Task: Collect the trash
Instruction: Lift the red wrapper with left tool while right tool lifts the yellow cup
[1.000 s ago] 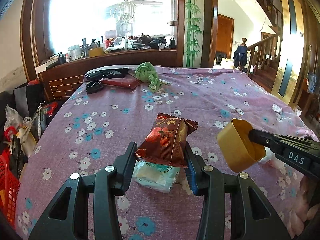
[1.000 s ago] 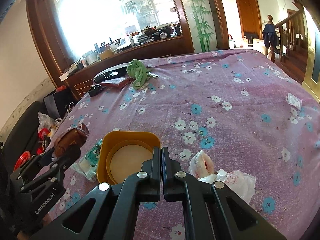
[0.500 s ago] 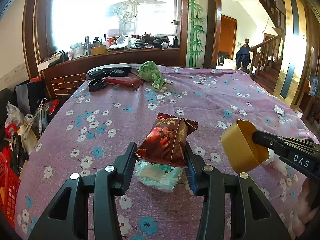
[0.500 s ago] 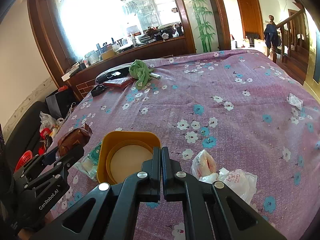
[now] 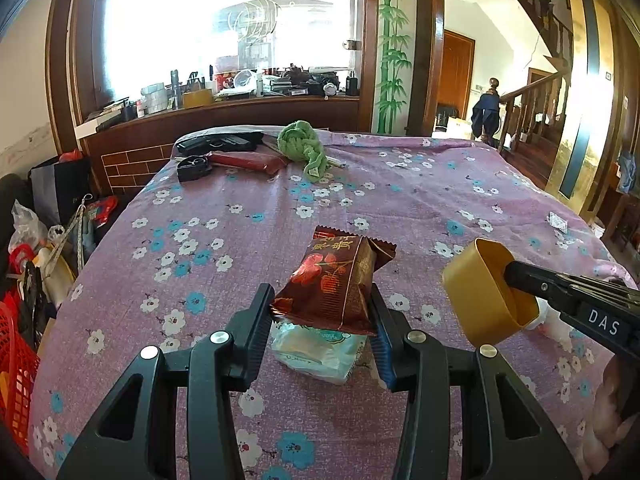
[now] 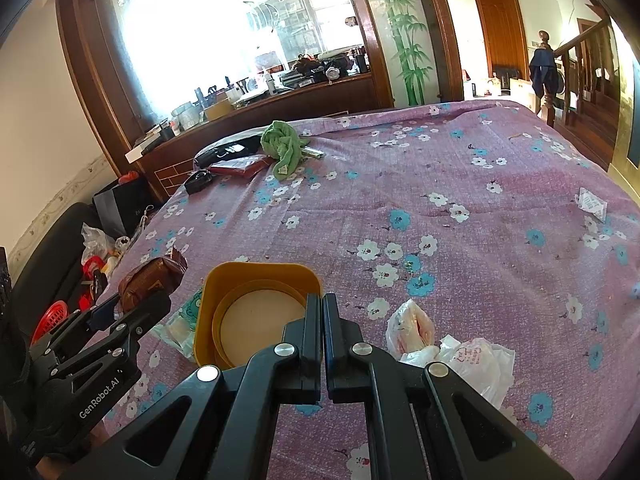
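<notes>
My left gripper (image 5: 322, 304) is shut on a dark red snack wrapper (image 5: 336, 284) and holds it above a pale tissue pack (image 5: 316, 350) lying on the purple flowered tablecloth (image 5: 240, 240). My right gripper (image 6: 322, 308) is shut on the rim of an empty yellow plastic tub (image 6: 252, 304), held tilted just right of the wrapper. The tub (image 5: 486, 292) and the right gripper also show in the left wrist view. The wrapper (image 6: 150, 276) shows at the left of the right wrist view. Crumpled white plastic bags (image 6: 448, 344) lie to the tub's right.
A green cloth (image 5: 302, 146), a red pouch (image 5: 248, 160) and black items (image 5: 218, 144) lie at the table's far end. A small white sachet (image 6: 592, 204) lies near the right edge. A red basket (image 5: 14, 368) and bags stand on the floor to the left.
Both grippers have lifted slightly with their loads and the view has shifted a little. Both grips are unchanged.
</notes>
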Action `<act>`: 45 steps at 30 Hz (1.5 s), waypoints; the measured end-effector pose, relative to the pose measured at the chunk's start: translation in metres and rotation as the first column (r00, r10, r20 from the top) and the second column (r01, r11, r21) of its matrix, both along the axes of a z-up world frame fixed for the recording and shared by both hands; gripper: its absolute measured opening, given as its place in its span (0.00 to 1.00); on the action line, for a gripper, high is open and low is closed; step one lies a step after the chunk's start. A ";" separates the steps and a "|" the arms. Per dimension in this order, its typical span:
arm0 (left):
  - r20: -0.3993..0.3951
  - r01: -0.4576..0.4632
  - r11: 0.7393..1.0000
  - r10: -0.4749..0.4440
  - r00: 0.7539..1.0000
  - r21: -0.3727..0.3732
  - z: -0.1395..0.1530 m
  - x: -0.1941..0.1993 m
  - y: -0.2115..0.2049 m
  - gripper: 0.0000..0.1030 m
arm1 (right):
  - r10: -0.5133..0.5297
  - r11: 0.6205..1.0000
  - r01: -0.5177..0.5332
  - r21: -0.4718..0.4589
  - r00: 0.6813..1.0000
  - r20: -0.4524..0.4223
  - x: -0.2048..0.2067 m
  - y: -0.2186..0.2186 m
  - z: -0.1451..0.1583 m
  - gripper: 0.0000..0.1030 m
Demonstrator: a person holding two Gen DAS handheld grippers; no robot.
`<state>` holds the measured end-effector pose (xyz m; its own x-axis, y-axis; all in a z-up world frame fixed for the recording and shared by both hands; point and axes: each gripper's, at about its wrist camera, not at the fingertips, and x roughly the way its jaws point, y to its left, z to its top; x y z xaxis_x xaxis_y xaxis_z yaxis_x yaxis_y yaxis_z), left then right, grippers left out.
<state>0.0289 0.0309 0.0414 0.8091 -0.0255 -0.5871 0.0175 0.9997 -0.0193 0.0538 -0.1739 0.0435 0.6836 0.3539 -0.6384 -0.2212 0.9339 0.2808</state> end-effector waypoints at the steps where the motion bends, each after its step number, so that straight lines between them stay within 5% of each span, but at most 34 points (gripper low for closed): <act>1: 0.000 -0.001 1.000 0.001 1.000 -0.001 0.000 0.000 0.000 0.42 | 0.000 1.000 0.000 0.000 1.000 0.001 0.000 0.000 0.000 0.02; 29: -0.023 -0.034 0.999 0.033 0.999 -0.039 0.001 0.000 0.007 0.42 | -0.049 0.999 0.049 0.011 0.999 -0.019 0.005 -0.009 -0.002 0.02; 45: -0.031 -0.096 0.995 0.095 0.995 -0.028 0.018 -0.068 0.046 0.42 | 0.022 0.996 -0.016 0.090 0.998 -0.057 -0.036 0.010 0.008 0.02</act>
<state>-0.0395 0.0765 0.0599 0.7908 0.0335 -0.6111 -0.0790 0.9957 -0.0476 0.0177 -0.1641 0.0514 0.6390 0.4239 -0.6419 -0.2197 0.9003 0.3758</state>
